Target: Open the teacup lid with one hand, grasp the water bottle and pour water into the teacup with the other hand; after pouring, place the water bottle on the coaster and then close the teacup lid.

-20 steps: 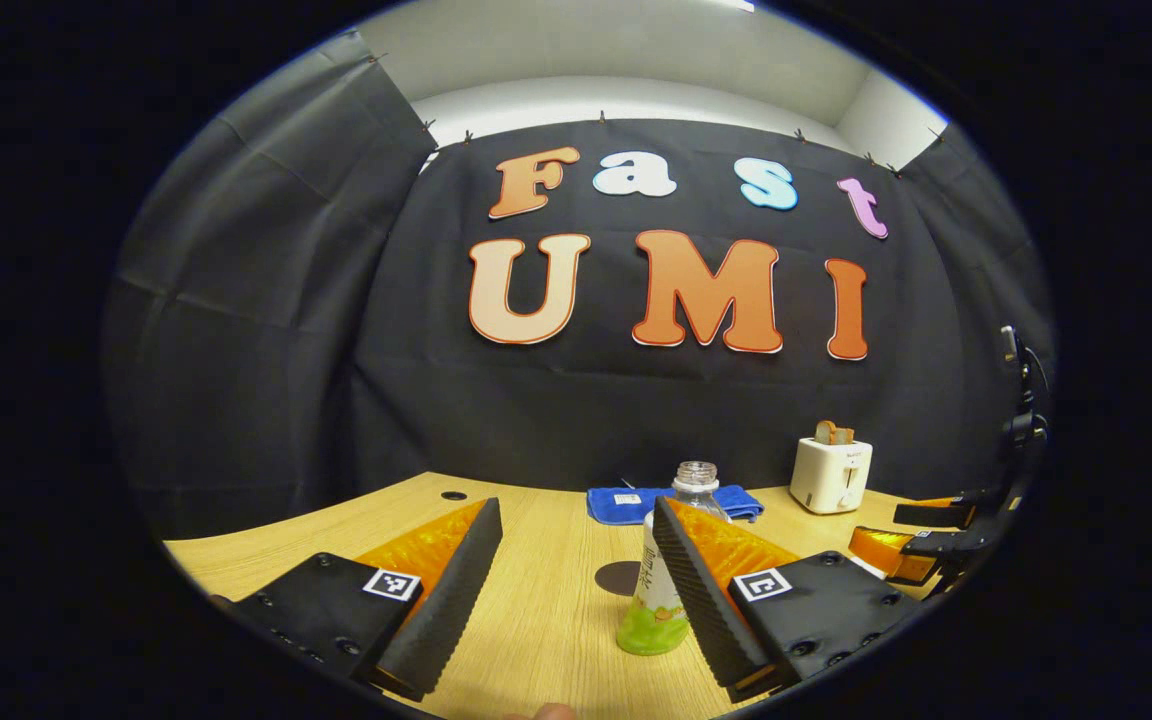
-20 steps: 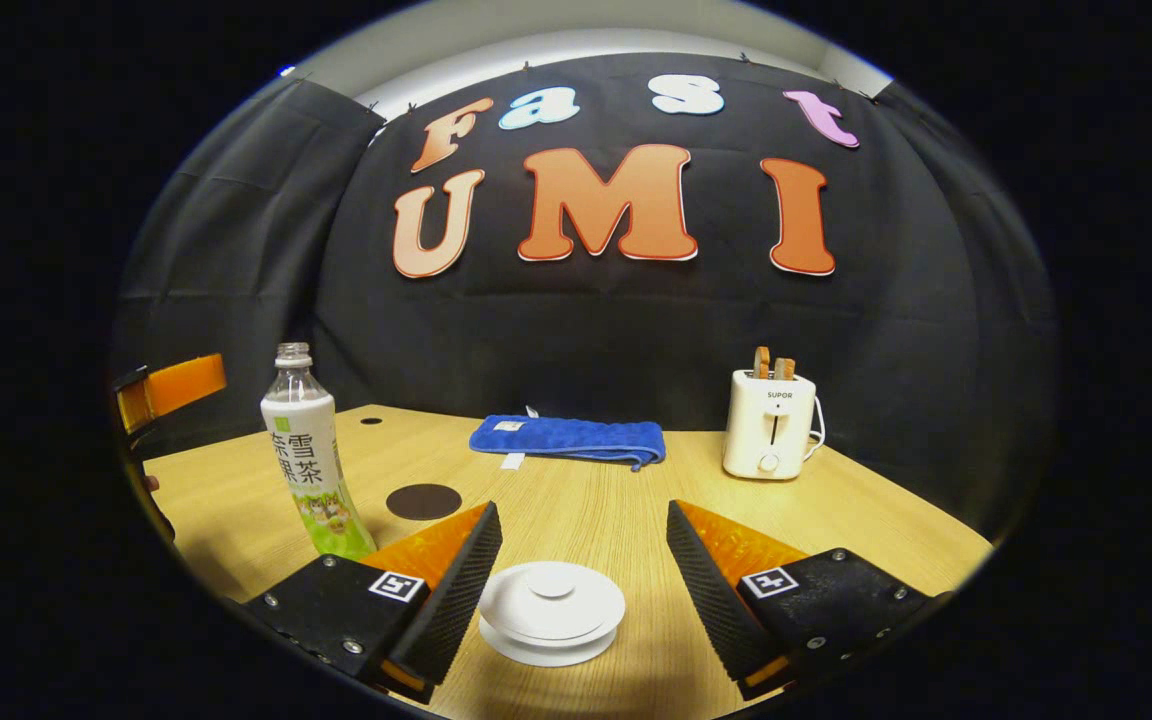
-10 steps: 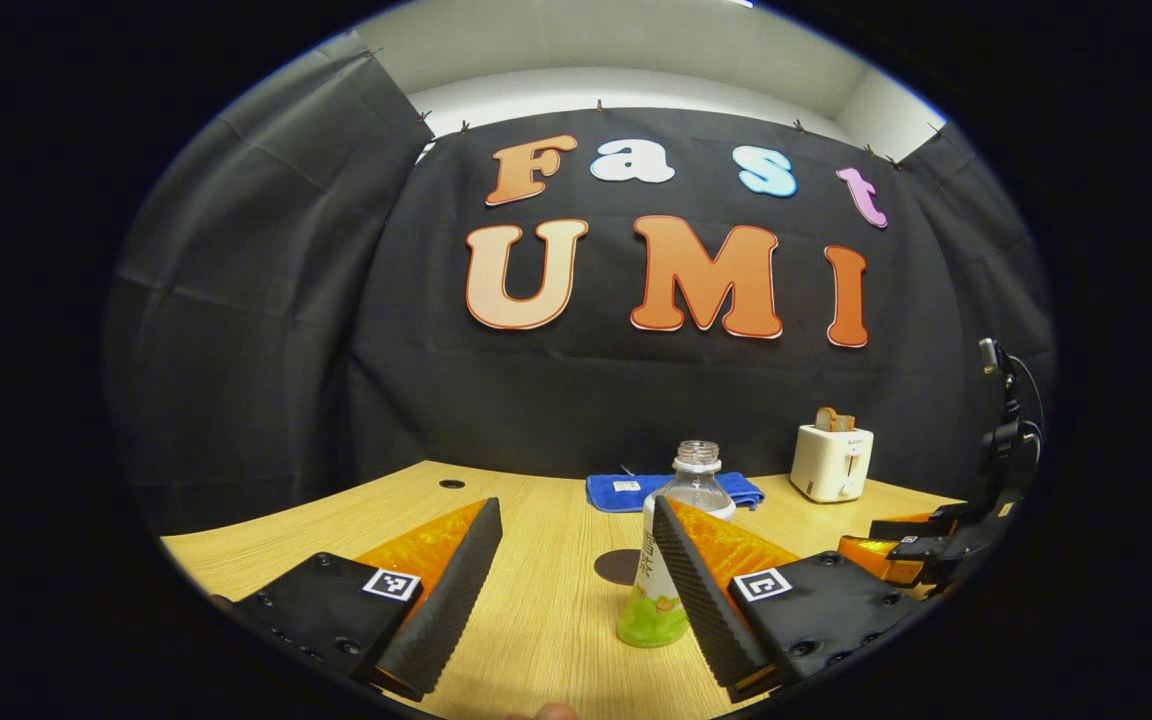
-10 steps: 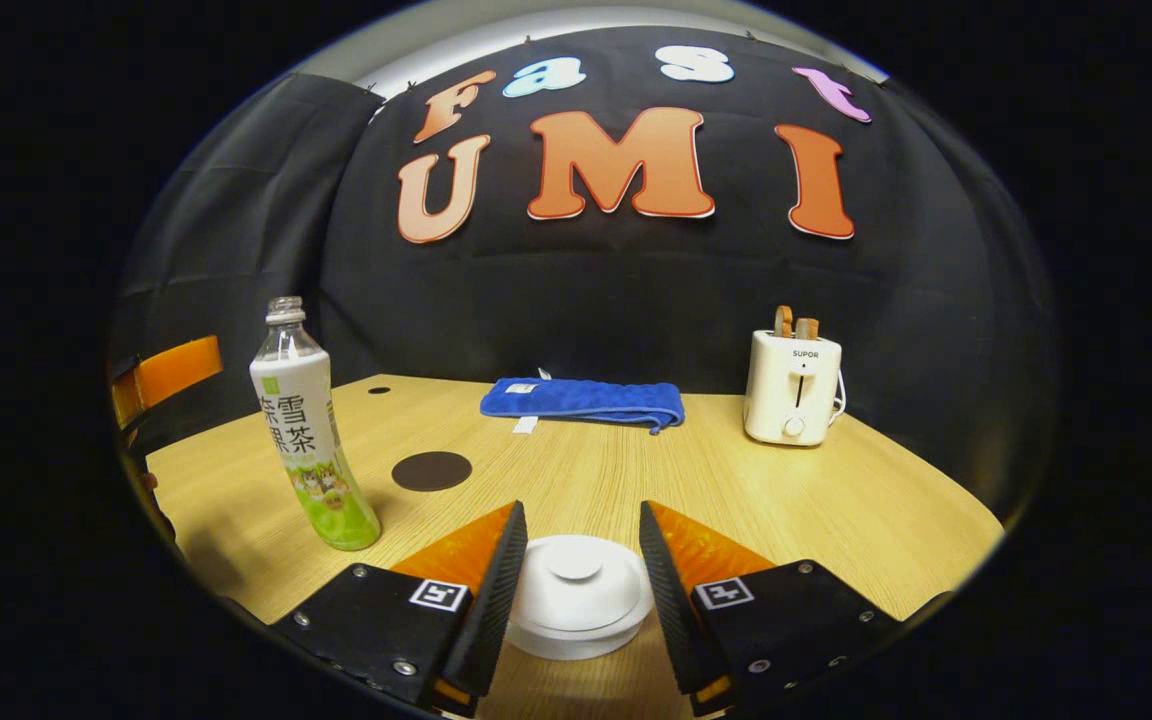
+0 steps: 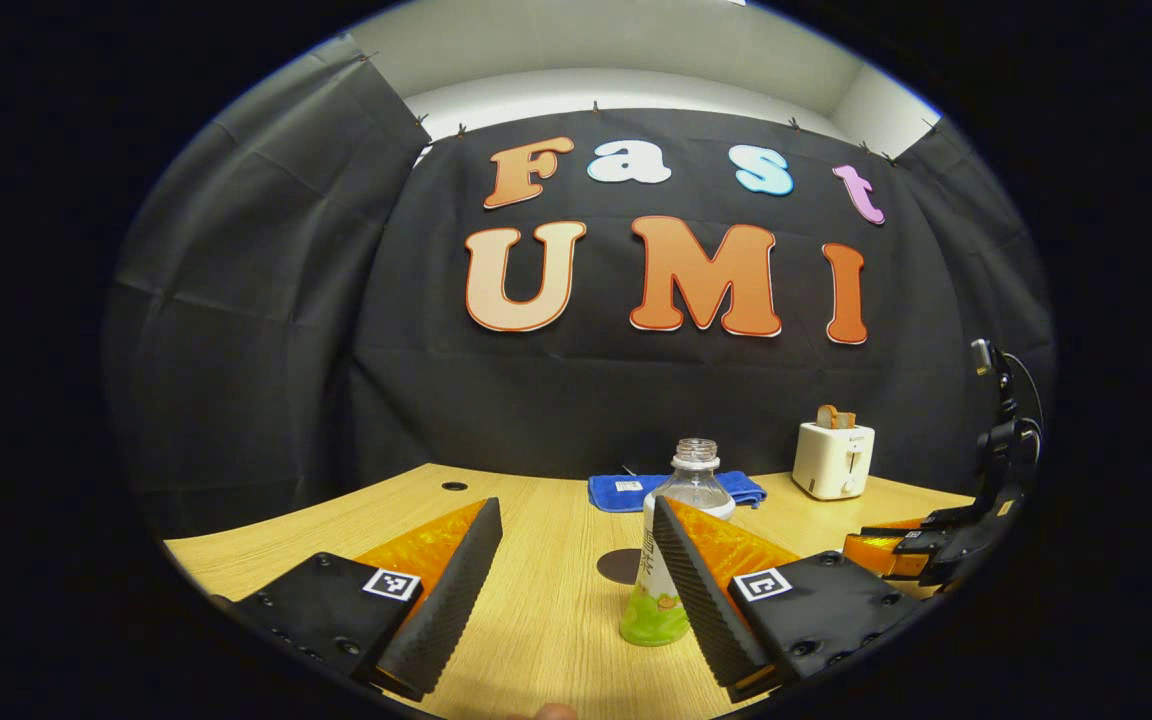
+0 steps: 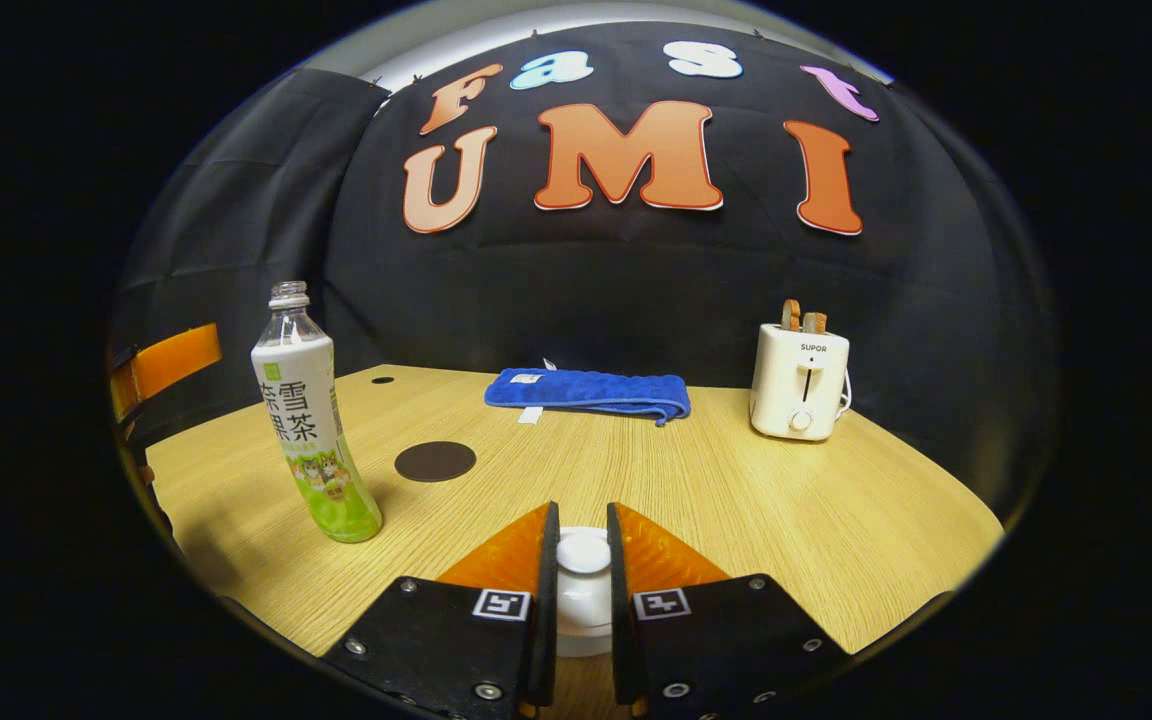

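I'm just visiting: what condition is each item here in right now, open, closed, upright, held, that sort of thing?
water bottle: upright on the table, cap off, not held.
teacup lid: on the cup, knob between the right gripper's fingers.
right gripper: closed on the lid's knob.
left gripper: open, near the bottle, holding nothing.
coaster: flat, nothing on it.
blue towel: folded, lying flat.
toaster: upright, slices sticking out of the slots.

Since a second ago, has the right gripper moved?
Yes. The right gripper has closed onto the lid knob and come lower; the toaster sits higher in its view.
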`<state>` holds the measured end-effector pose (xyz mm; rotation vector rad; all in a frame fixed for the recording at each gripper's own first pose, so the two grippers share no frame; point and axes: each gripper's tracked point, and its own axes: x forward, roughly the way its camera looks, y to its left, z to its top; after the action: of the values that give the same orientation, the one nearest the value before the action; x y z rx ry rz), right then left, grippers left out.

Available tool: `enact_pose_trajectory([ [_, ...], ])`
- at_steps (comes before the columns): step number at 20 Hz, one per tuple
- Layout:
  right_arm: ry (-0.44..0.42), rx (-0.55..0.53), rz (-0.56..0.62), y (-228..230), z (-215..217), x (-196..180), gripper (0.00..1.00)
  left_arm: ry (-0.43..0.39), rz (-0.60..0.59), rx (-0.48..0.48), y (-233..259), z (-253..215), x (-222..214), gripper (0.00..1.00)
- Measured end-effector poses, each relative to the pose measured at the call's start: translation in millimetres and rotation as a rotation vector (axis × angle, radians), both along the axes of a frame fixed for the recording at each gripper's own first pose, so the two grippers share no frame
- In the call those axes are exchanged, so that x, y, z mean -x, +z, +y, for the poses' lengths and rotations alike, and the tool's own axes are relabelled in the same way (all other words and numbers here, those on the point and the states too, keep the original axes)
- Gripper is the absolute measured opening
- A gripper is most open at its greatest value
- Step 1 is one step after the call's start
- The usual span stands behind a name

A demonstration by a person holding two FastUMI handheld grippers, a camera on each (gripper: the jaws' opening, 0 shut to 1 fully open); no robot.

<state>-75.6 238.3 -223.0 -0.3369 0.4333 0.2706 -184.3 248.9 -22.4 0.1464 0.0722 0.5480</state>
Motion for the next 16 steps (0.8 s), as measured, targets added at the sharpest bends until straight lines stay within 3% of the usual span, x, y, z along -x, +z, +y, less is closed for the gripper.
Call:
enact_pose_trajectory([
  [4, -0.008, -0.036, -0.016, 11, -1, 0, 0.17, -0.002, -0.003, -0.006, 2, -1, 2, 0.98],
  [9, -0.01, -0.073, -0.084, 47, -6, 2, 0.17, -0.021, -0.001, -0.006, 3, -10, 3, 0.97],
  [16, -0.111, -0.072, -0.137, 75, -52, -9, 0.16, -0.158, 0.056, 0.059, -24, -51, -15, 0.97],
])
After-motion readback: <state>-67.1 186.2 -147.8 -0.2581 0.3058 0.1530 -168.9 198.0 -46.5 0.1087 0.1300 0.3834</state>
